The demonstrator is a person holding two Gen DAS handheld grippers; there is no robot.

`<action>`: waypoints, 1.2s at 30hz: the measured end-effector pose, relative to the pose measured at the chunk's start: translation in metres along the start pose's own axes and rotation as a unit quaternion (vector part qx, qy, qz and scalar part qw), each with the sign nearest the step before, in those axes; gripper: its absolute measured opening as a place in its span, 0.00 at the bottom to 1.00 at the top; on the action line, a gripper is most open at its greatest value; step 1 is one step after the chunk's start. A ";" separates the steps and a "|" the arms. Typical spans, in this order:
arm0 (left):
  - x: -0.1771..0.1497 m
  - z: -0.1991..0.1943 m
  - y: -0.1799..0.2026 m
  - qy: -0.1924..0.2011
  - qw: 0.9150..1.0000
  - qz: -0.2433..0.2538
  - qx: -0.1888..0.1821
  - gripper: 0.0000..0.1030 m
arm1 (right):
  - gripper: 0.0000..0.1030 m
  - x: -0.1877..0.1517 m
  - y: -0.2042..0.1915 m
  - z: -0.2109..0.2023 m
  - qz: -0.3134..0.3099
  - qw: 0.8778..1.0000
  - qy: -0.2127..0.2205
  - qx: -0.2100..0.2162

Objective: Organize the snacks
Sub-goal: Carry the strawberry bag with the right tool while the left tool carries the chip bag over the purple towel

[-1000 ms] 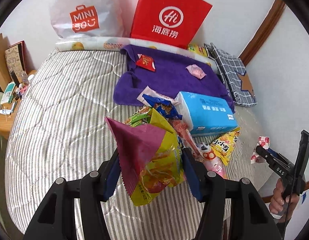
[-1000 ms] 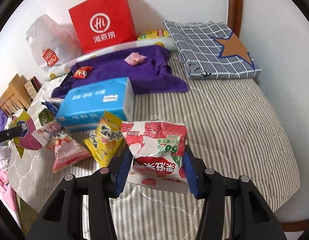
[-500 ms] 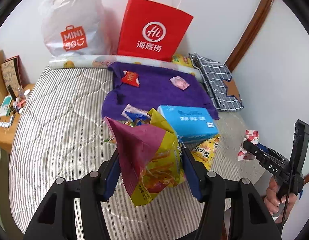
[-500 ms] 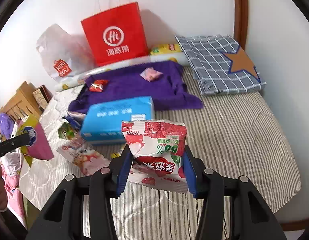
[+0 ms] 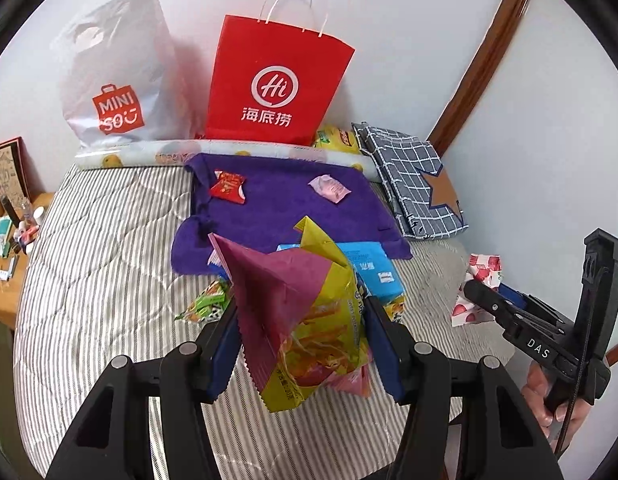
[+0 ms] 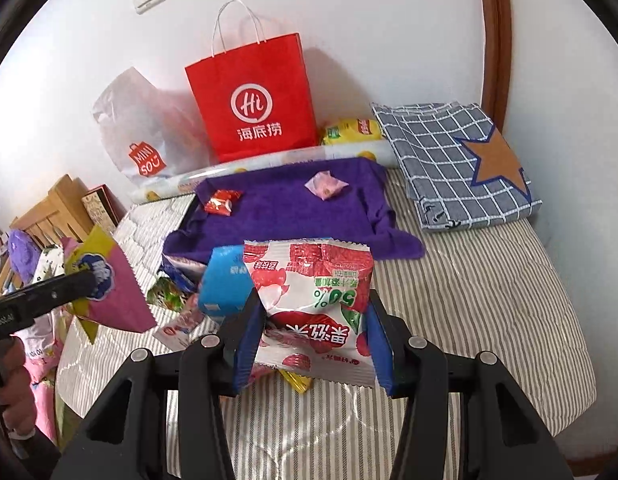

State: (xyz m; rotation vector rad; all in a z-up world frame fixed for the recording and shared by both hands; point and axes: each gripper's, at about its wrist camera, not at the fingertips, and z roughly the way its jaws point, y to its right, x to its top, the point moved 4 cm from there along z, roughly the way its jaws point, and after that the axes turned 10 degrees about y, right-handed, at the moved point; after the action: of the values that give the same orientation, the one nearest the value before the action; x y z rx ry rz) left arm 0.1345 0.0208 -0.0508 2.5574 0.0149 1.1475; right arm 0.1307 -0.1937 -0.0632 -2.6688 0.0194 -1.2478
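My left gripper [image 5: 301, 336] is shut on a yellow and magenta chip bag [image 5: 305, 320], held above the striped bed; the bag also shows at the left of the right wrist view [image 6: 109, 292]. My right gripper [image 6: 313, 332] is shut on a red and white strawberry snack packet [image 6: 313, 300], also seen at the right of the left wrist view [image 5: 479, 292]. A purple towel [image 5: 285, 204] lies further back with a small red packet [image 5: 227, 187] and a pink packet [image 5: 329, 188] on it. A blue tissue pack [image 6: 225, 284] and several loose snacks [image 5: 205, 306] lie below the grippers.
A red paper bag [image 5: 273, 80] and a white Miniso plastic bag [image 5: 113, 76] stand against the wall. A folded checked cloth with a star [image 6: 461, 164] lies at the back right. A wooden bedside table [image 5: 5, 232] with small items is at the left.
Both grippers have risen and drawn back from the bed with their snacks still held. The bed and bags look smaller and lower in both views.
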 end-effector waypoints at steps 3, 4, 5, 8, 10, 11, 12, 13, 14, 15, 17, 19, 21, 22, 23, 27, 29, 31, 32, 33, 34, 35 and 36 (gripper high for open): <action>0.004 0.000 0.005 0.004 1.000 0.003 -0.002 0.55 | 0.47 0.005 -0.001 0.001 -0.003 1.000 0.001 0.001; 0.006 0.000 0.006 0.006 1.000 0.004 -0.002 0.55 | 0.47 0.007 -0.001 0.002 -0.003 1.000 0.001 0.001; 0.008 0.001 0.007 0.008 1.000 0.005 -0.001 0.55 | 0.47 0.008 0.000 0.003 -0.004 1.000 0.001 0.001; 0.013 0.002 0.010 0.013 1.000 0.005 -0.003 0.55 | 0.47 0.011 0.000 0.005 -0.007 1.000 0.002 0.003; 0.015 0.003 0.013 0.014 1.000 0.007 -0.003 0.55 | 0.47 0.015 0.000 0.005 -0.010 1.000 0.001 -0.003; 0.016 0.004 0.014 0.015 1.000 0.009 -0.003 0.55 | 0.47 0.017 0.001 0.006 -0.010 1.000 0.001 -0.002; 0.017 0.005 0.015 0.014 1.000 0.010 -0.004 0.55 | 0.47 0.019 0.001 0.006 -0.011 1.000 0.003 -0.001; 0.018 0.006 0.016 0.014 1.000 0.011 -0.004 0.55 | 0.47 0.022 0.001 0.006 -0.011 1.000 0.004 -0.002; 0.020 0.007 0.017 0.015 1.000 0.012 -0.005 0.55 | 0.47 0.025 0.001 0.007 -0.011 1.000 0.006 -0.002; 0.021 0.007 0.019 0.016 1.000 0.013 -0.006 0.55 | 0.47 0.028 0.001 0.007 -0.010 1.000 0.008 -0.001; 0.023 0.007 0.021 0.018 1.000 0.015 -0.007 0.55 | 0.47 0.032 0.000 0.008 -0.010 1.000 0.011 0.001; 0.025 0.009 0.022 0.019 1.000 0.016 -0.008 0.55 | 0.47 0.036 -0.002 0.008 -0.013 1.000 0.015 0.001; 0.027 0.011 0.024 0.018 1.000 0.018 -0.012 0.55 | 0.47 0.040 -0.002 0.010 -0.012 1.000 0.018 0.003; 0.028 0.012 0.024 0.018 1.000 0.019 -0.012 0.55 | 0.47 0.042 -0.003 0.011 -0.012 1.000 0.019 0.004; 0.029 0.013 0.024 0.018 1.000 0.020 -0.012 0.55 | 0.47 0.043 -0.003 0.013 -0.011 1.000 0.020 0.005; 0.035 0.019 0.024 0.017 1.000 0.019 -0.013 0.55 | 0.47 0.048 -0.002 0.020 -0.012 1.000 0.019 0.006; 0.039 0.023 0.024 0.016 1.000 0.021 -0.014 0.55 | 0.47 0.051 -0.001 0.024 -0.010 1.000 0.019 0.006; 0.042 0.026 0.025 0.016 1.000 0.023 -0.013 0.55 | 0.47 0.054 0.000 0.028 -0.008 1.000 0.021 0.006; 0.044 0.029 0.025 0.015 1.000 0.023 -0.014 0.55 | 0.47 0.056 0.001 0.031 -0.006 1.000 0.021 0.005; 0.045 0.031 0.025 0.014 1.000 0.023 -0.015 0.55 | 0.47 0.058 0.001 0.034 -0.005 1.000 0.021 0.005; 0.047 0.033 0.025 0.013 1.000 0.024 -0.016 0.55 | 0.47 0.060 0.002 0.036 -0.004 1.000 0.020 0.004; 0.049 0.036 0.026 0.012 0.999 0.024 -0.018 0.55 | 0.47 0.061 0.002 0.039 -0.003 1.000 0.020 0.004; 0.050 0.038 0.026 0.011 0.999 0.024 -0.019 0.55 | 0.47 0.063 0.003 0.041 -0.003 1.000 0.020 0.003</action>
State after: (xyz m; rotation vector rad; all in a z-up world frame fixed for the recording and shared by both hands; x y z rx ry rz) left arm 0.1926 -0.0077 -0.0296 2.5250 -0.0626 1.1837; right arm 0.2033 -0.1954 -0.0416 -2.6408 0.0120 -1.2995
